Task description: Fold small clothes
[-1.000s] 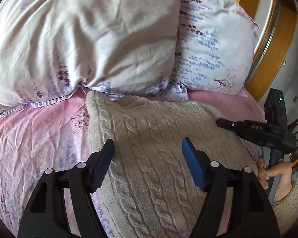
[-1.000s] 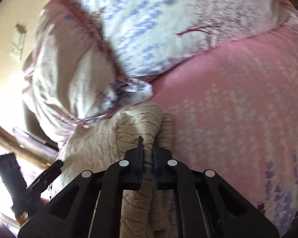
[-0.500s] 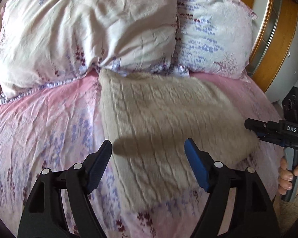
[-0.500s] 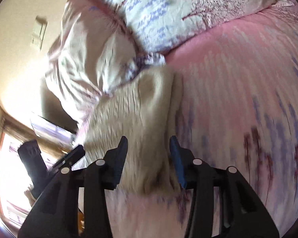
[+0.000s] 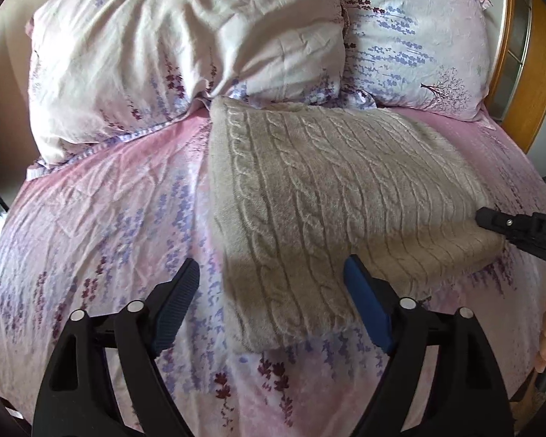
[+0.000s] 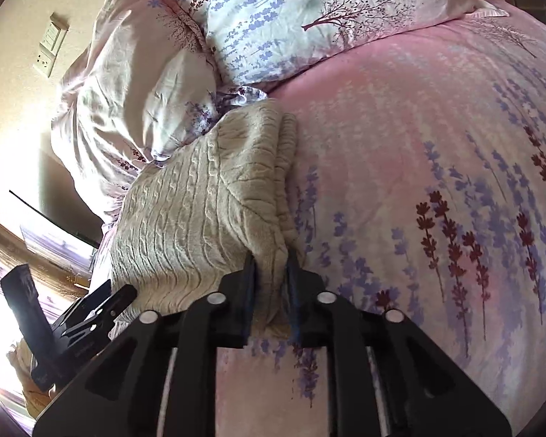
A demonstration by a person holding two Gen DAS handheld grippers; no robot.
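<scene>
Lying on the pink bedsheet (image 5: 91,218) below the pillows (image 5: 185,43), the folded knit sweater (image 5: 320,189) runs left-right; right gripper (image 6: 269,266) pinches its right end, left gripper (image 5: 269,291) hovers spread over the near edge.

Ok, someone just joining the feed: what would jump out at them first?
The beige cable-knit sweater, lying folded mid-bed on the pink floral sheet, just below two pillows. Next, the right gripper, pinched on the sweater's near edge. The left gripper hovers wide open over its near corner, holding nothing.
</scene>
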